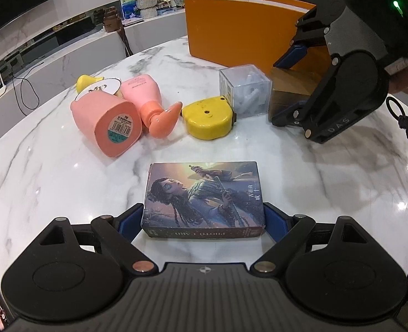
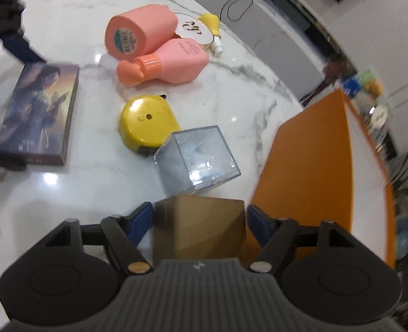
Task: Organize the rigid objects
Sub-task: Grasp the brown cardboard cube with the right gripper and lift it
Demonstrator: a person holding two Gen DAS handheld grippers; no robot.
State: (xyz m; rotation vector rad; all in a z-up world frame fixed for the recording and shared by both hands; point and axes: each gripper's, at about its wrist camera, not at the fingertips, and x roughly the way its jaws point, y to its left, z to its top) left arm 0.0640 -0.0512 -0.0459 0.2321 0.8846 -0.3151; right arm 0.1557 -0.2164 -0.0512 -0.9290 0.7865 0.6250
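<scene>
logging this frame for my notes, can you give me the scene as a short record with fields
surface: white marble table
left gripper: jaws at the sides of the photo card box, contact unclear
right gripper: open, pads clear of the brown box
beside brown box: clear plastic cube, orange bin
middle: yellow tape measure
far side: two pink bottles lying down

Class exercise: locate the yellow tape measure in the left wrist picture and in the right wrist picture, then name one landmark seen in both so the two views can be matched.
Left wrist view: the yellow tape measure lies above centre, between the pink bottles and the clear plastic cube.
Right wrist view: the yellow tape measure lies left of centre, touching the cube's upper left corner.
Shared landmark: the orange box, upper right in the left view, at the right in the right view.
</scene>
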